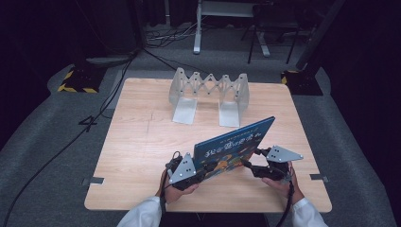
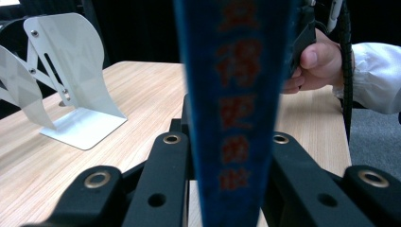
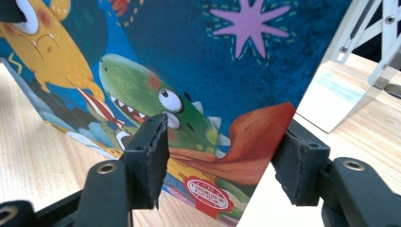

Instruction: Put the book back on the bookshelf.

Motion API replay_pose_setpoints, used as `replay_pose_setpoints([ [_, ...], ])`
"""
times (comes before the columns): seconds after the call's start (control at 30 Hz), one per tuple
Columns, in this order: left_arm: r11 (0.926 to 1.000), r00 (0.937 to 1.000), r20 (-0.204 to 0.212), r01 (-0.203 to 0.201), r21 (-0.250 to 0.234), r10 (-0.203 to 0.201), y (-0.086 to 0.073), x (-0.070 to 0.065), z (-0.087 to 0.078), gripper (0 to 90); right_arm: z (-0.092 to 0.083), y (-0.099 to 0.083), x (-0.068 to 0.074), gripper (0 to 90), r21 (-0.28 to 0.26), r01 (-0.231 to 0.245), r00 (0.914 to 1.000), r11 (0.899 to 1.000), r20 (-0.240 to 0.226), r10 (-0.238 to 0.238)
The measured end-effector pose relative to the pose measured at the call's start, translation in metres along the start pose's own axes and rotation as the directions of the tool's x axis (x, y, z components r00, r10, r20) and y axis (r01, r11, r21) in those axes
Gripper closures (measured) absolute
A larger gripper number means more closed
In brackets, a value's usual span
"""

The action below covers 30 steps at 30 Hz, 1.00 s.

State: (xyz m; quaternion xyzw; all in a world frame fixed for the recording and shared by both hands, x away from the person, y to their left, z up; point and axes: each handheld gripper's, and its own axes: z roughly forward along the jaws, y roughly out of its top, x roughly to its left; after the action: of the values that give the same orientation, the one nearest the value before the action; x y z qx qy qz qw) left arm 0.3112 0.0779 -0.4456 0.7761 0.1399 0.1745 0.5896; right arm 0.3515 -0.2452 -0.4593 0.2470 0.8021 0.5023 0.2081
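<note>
A blue picture book (image 1: 235, 144) is held tilted above the table (image 1: 137, 156), well in front of the white folding book rack (image 1: 209, 94); its spine is clamped by the left gripper (image 1: 196, 171); the right gripper (image 1: 251, 166) is spread open at its far corner.

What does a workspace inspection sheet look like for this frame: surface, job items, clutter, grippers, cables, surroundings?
Surface: wooden table, bare around the items.
Job's things: blue picture book held tilted above the table; white expandable book rack standing at the far side.
Clutter: nothing seen.
Grippers: left gripper shut on the book's spine; right gripper open around the book's corner.
Cables: black cable across the floor.
Surroundings: grey carpet, dark curtains, stand bases.
</note>
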Motion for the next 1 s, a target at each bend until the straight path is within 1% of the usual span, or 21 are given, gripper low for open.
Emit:
replay_pose_setpoints([
  [0.03,1.0,1.0,0.007,0.001,0.003,-0.001,0.001,-0.001,0.001,80.9,0.0,-0.001,0.0,38.1,0.009,0.0,1.0,1.0,0.004,0.0],
  [0.1,1.0,1.0,0.005,0.003,0.008,-0.003,0.002,0.0,0.004,82.0,0.0,-0.008,0.001,35.0,0.045,0.009,0.9998,0.999,0.02,-0.01],
  [0.17,0.9999,1.0,0.007,0.006,0.009,-0.006,0.003,0.001,0.007,82.4,-0.002,-0.014,0.001,31.0,0.084,0.01,0.9988,0.996,0.048,-0.014],
  [0.2,0.9999,1.0,0.007,0.006,0.009,-0.006,0.003,0.001,0.007,82.6,-0.002,-0.014,0.001,31.0,0.084,0.01,0.9988,0.996,0.048,-0.014],
  [0.27,0.9999,1.0,-0.003,-0.004,0.013,0.004,0.004,0.003,0.01,82.6,-0.007,-0.027,-0.003,29.7,0.121,-0.018,0.998,0.992,0.062,0.01],
  [0.3,0.9998,1.0,-0.004,-0.005,0.017,0.005,0.004,0.004,0.011,82.6,-0.008,-0.031,-0.005,29.1,0.133,-0.026,0.9976,0.991,0.068,0.017],
  [0.37,0.9998,0.9999,-0.004,0.012,0.013,-0.012,0.004,0.006,0.012,82.8,-0.012,-0.04,-0.01,29.0,0.165,-0.05,0.9954,0.985,0.088,0.036],
  [0.43,0.9997,0.9998,-0.007,0.018,0.016,-0.018,0.005,0.011,0.013,82.9,-0.016,-0.047,-0.015,28.5,0.189,-0.08,0.9919,0.979,0.112,0.059],
  [0.5,0.9993,0.9993,-0.014,0.035,0.011,-0.035,0.005,0.014,0.013,82.9,-0.018,-0.053,-0.019,27.6,0.208,-0.114,0.9884,0.971,0.123,0.09],
  [0.57,0.9991,0.9992,-0.014,0.038,0.017,-0.038,0.005,0.019,0.013,82.9,-0.02,-0.056,-0.021,26.8,0.222,-0.13,0.985,0.966,0.14,0.1],
  [0.6,0.9993,0.9994,-0.015,0.032,0.022,-0.032,0.006,0.022,0.012,82.9,-0.022,-0.057,-0.02,24.5,0.229,-0.134,0.9843,0.964,0.143,0.103],
  [0.63,0.9992,0.9995,-0.014,0.03,0.026,-0.029,0.006,0.025,0.011,82.9,-0.023,-0.059,-0.02,22.7,0.246,-0.127,0.9853,0.961,0.143,0.094],
  [0.67,0.999,0.9992,-0.019,0.037,0.024,-0.037,0.006,0.027,0.01,82.9,-0.023,-0.06,-0.019,21.9,0.262,-0.13,0.9838,0.956,0.154,0.092],
  [0.7,0.9992,0.9992,-0.027,0.031,0.025,-0.03,0.006,0.029,0.009,82.9,-0.022,-0.06,-0.017,21.1,0.272,-0.13,0.9824,0.954,0.165,0.087],
  [0.73,0.9989,0.9987,-0.034,0.04,0.024,-0.039,0.006,0.031,0.007,82.9,-0.022,-0.06,-0.017,20.4,0.281,-0.126,0.9819,0.951,0.172,0.079],
  [0.77,0.999,0.9982,-0.048,0.037,0.024,-0.036,0.005,0.034,0.005,82.9,-0.022,-0.06,-0.016,18.8,0.287,-0.122,0.9834,0.95,0.164,0.077],
  [0.83,0.9987,0.9973,-0.06,0.045,0.026,-0.043,0.005,0.038,0.002,83.0,-0.021,-0.06,-0.015,17.8,0.292,-0.114,0.9857,0.95,0.153,0.071],
  [0.9,0.9985,0.9968,-0.066,0.047,0.026,-0.045,0.004,0.04,0.0,83.0,-0.021,-0.06,-0.016,17.7,0.294,-0.119,0.9857,0.948,0.149,0.078],
  [0.93,0.9981,0.9959,-0.072,0.057,0.024,-0.055,0.004,0.044,-0.003,83.0,-0.021,-0.06,-0.016,17.7,0.294,-0.119,0.9857,0.948,0.149,0.078],
  [0.97,0.997,0.9946,-0.07,0.077,0.009,-0.076,0.003,0.049,-0.007,83.0,-0.021,-0.06,-0.017,17.9,0.298,-0.132,0.9851,0.945,0.146,0.091],
  [1.0,0.9975,0.9942,-0.082,0.07,0.008,-0.069,0.004,0.051,-0.009,82.9,-0.021,-0.061,-0.017,17.9,0.297,-0.132,0.9854,0.946,0.143,0.092],
])
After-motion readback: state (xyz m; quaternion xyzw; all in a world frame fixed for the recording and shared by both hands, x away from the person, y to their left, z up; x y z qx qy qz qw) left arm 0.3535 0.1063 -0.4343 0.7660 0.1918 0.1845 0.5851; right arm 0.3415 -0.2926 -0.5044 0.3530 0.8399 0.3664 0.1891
